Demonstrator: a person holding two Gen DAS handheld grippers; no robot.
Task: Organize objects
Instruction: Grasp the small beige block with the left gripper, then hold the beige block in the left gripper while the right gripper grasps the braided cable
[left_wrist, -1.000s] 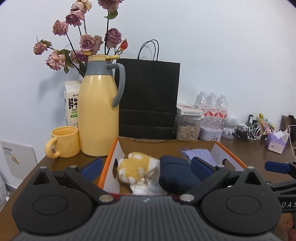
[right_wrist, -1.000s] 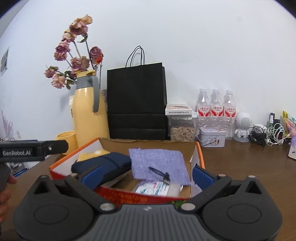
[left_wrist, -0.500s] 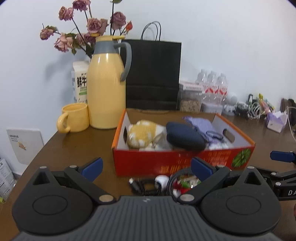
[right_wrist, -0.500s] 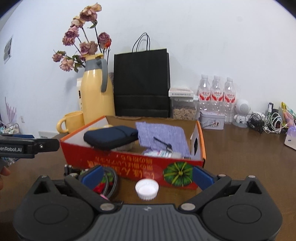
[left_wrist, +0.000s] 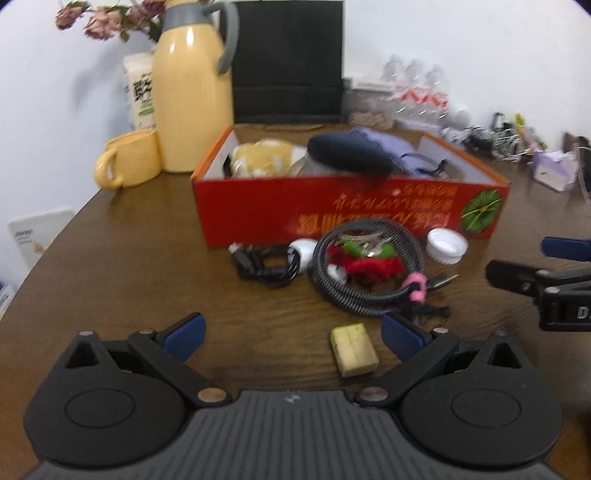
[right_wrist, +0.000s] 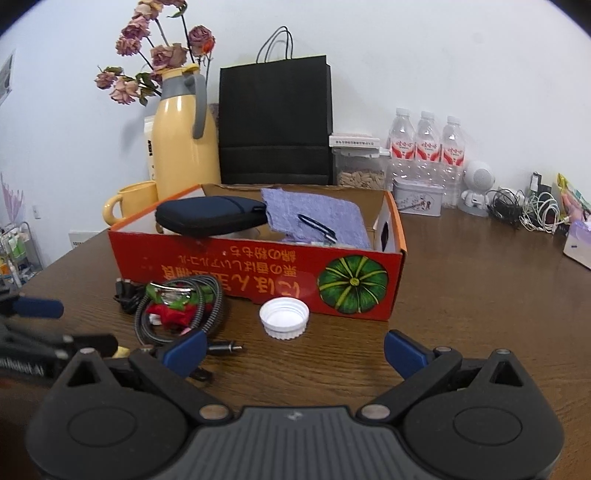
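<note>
Clutter sits on the brown desk (right_wrist: 480, 295) in front of a red cardboard box (right_wrist: 258, 269) printed with a green pumpkin. Inside the box lie a dark blue pouch (right_wrist: 210, 219), a purple cloth (right_wrist: 317, 218) and a yellow plush toy (left_wrist: 264, 158). Just before the box rest a coiled braided cable (left_wrist: 365, 273) around a red-and-green trinket (left_wrist: 369, 264), a black cord (left_wrist: 264, 264) and a white bottle cap (right_wrist: 283, 317). A pale yellow block (left_wrist: 354, 349) lies between the spread fingers of the left gripper (left_wrist: 291, 338), untouched. The right gripper (right_wrist: 293, 350) hovers released, its fingers wide apart, near the cap.
</note>
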